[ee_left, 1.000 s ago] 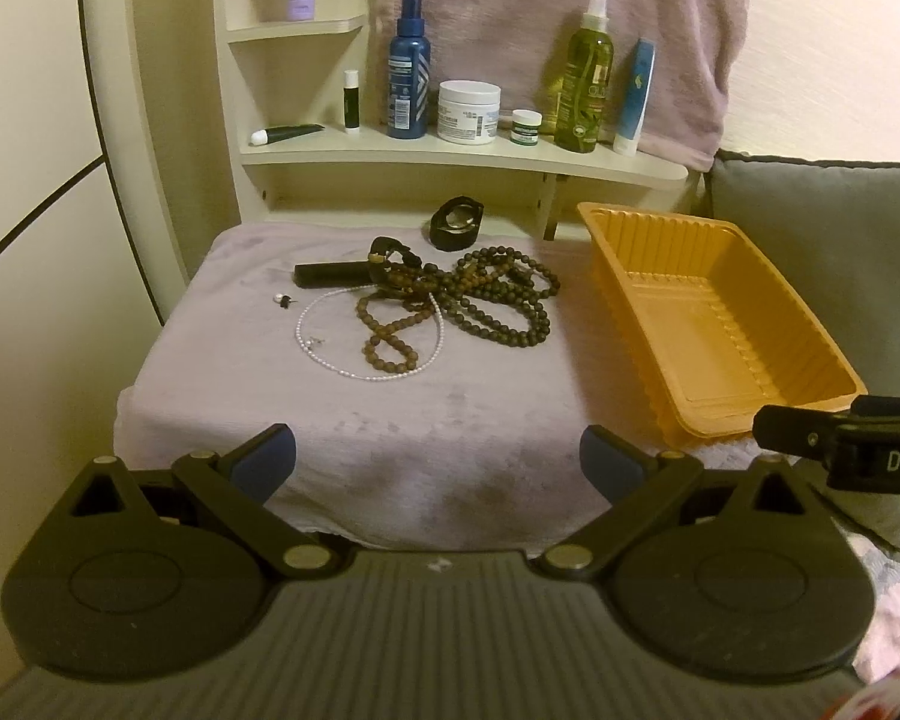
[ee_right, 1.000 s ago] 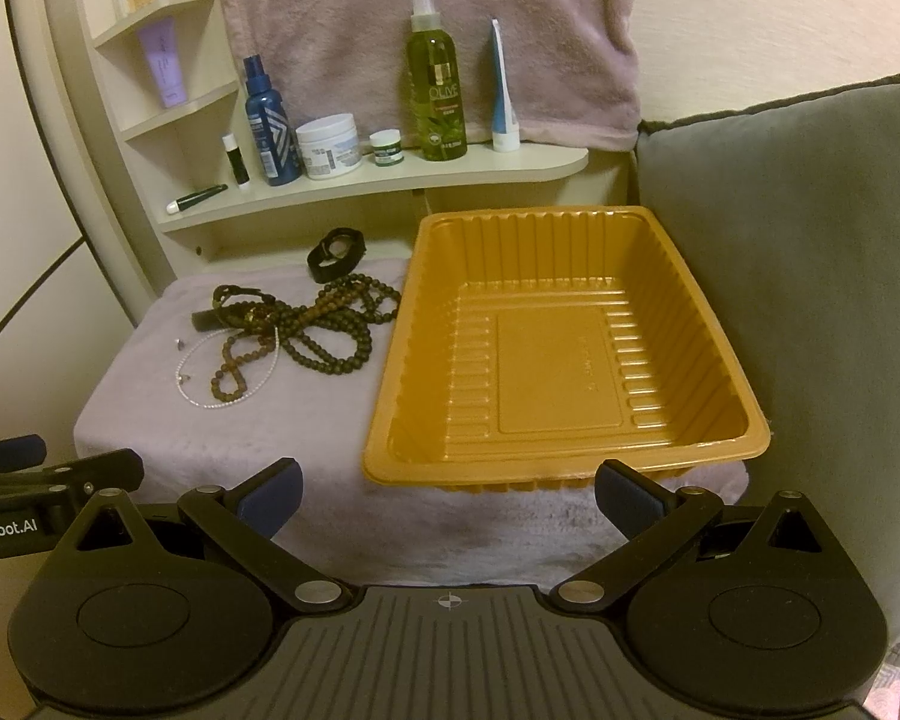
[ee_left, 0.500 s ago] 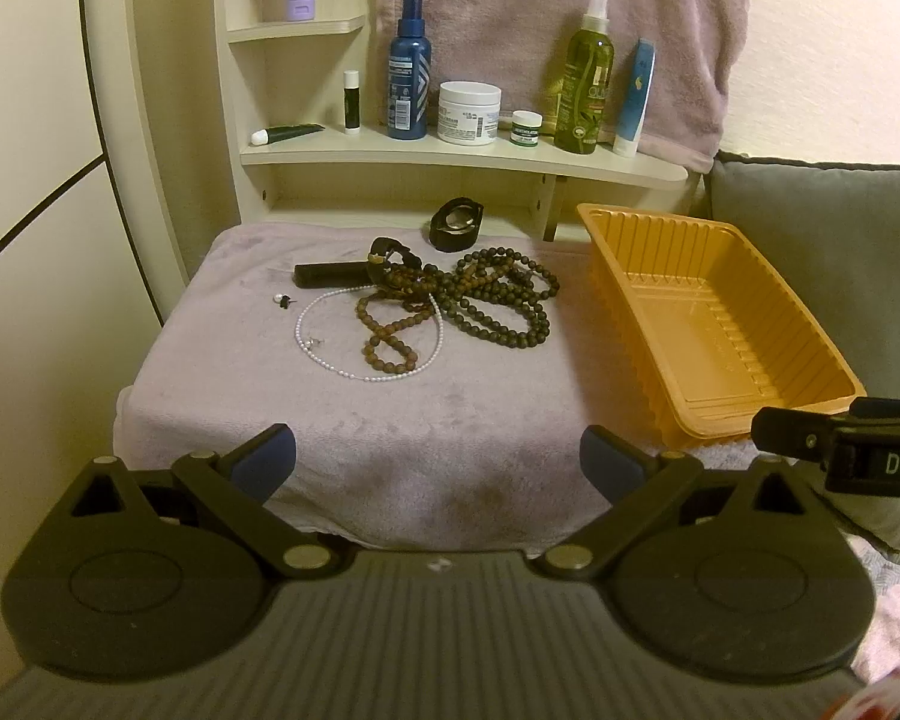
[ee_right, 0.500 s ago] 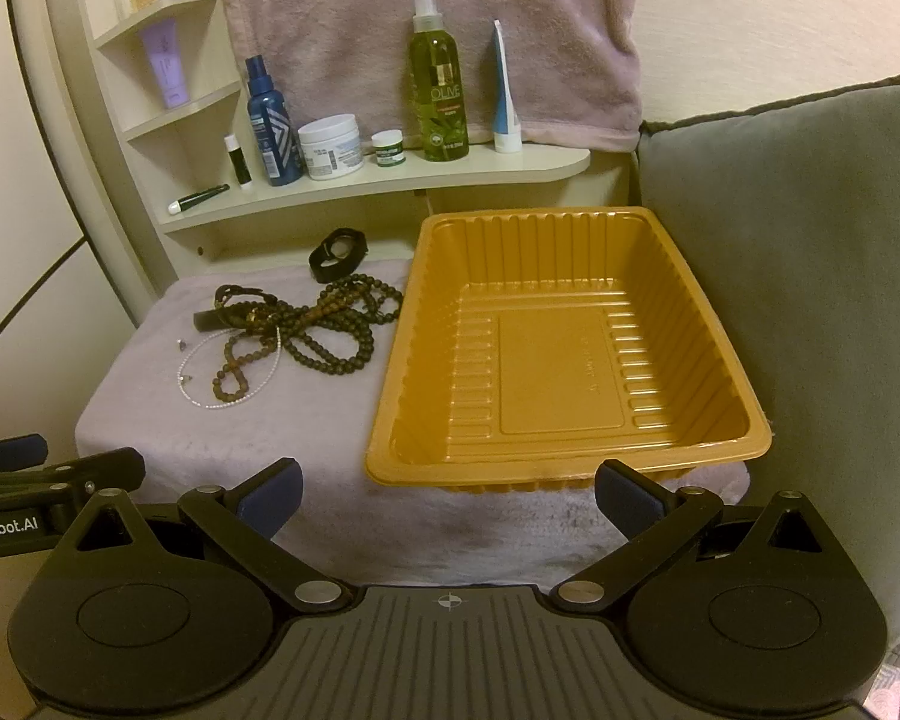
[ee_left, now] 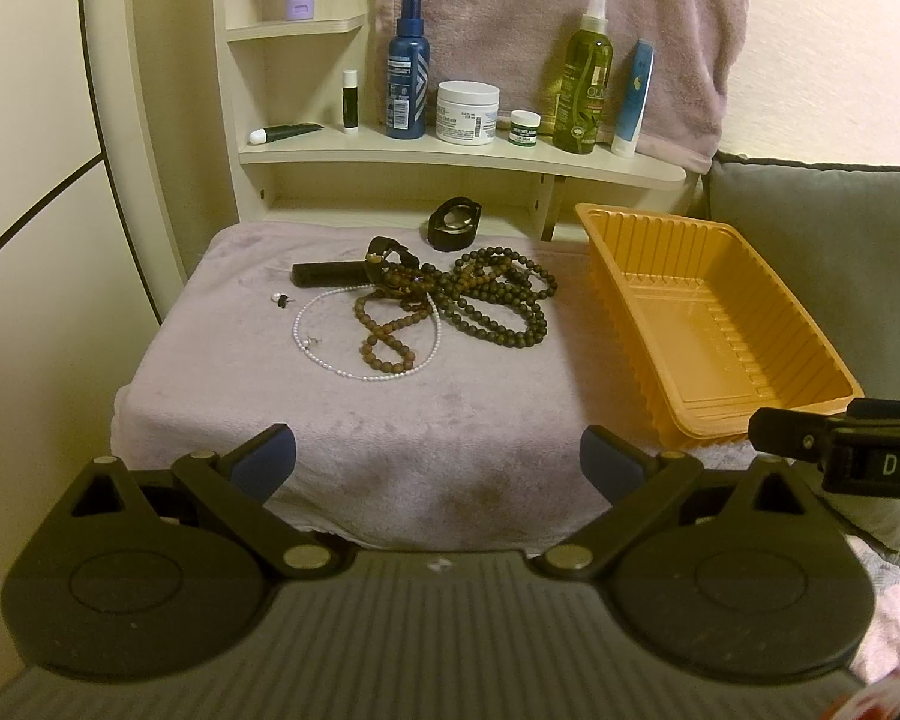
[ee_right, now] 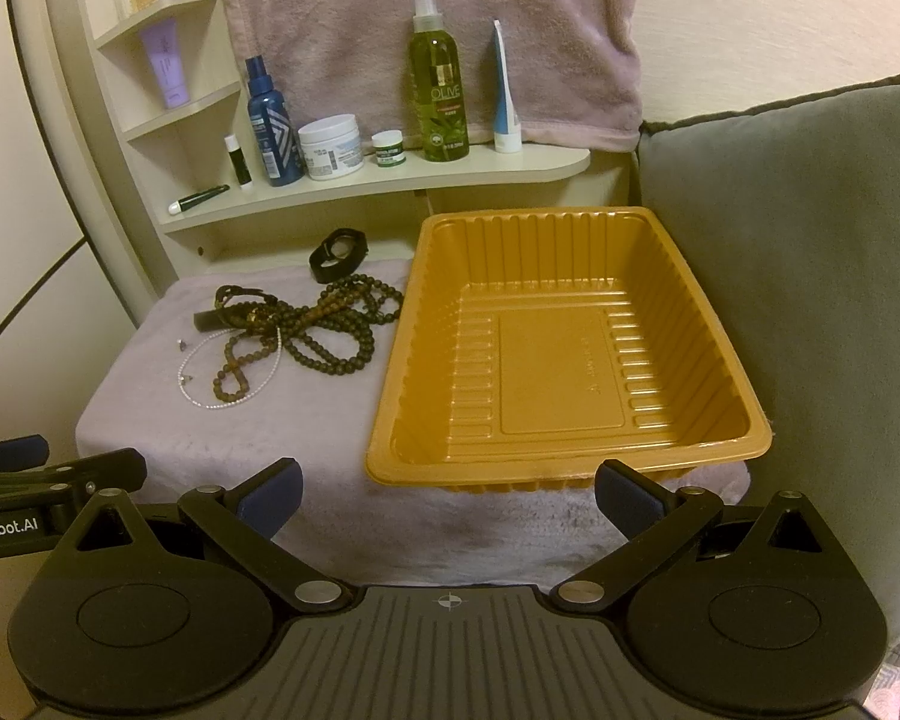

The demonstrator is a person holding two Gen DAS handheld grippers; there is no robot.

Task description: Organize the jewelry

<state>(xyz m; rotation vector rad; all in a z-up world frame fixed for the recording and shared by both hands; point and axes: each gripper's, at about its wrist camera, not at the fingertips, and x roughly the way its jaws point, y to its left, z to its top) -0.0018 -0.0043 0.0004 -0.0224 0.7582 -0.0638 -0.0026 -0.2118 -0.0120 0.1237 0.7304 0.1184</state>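
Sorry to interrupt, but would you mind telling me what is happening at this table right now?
A person holds a pair of tongs in each hand, about to sort jewelry. Both the left tongs and the right tongs are open and hold nothing, short of the cloth-covered table. The dark bead necklace, the brown bead strand and the pearl necklace lie tangled on the cloth. The orange tray beside them has nothing in it.
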